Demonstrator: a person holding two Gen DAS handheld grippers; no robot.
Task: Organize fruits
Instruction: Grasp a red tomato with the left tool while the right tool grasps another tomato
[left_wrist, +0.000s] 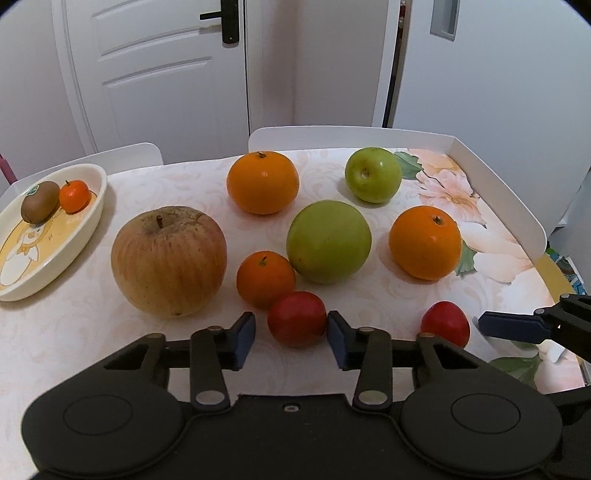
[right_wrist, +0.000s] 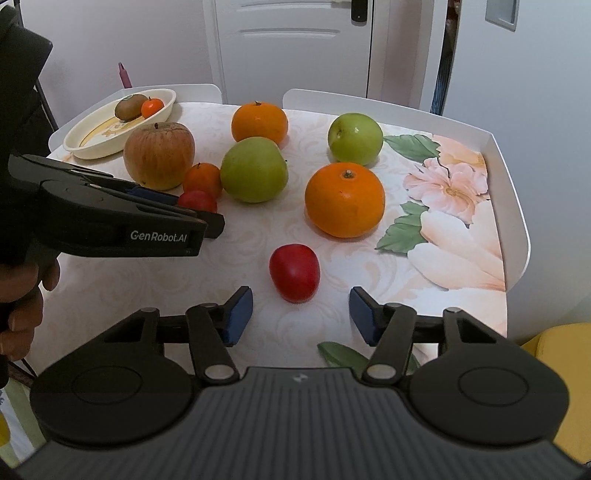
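Red fruit (left_wrist: 297, 319): near the table's (left_wrist: 55, 332) front edge, between my left gripper's (left_wrist: 291, 334) parted fingers; right pad touching.
Second red fruit (right_wrist: 294, 273): ahead of my right gripper (right_wrist: 301, 314), spread wide.
Plate (left_wrist: 74, 236): left edge, holding kiwi (left_wrist: 39, 202).

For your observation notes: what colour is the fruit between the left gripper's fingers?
Red; the small fruit shows best in the left wrist view.

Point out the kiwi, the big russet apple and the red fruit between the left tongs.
kiwi (left_wrist: 40, 202), left wrist view, its brown side.
russet apple (left_wrist: 168, 261), left wrist view, front skin.
red fruit (left_wrist: 297, 319), left wrist view, its middle.
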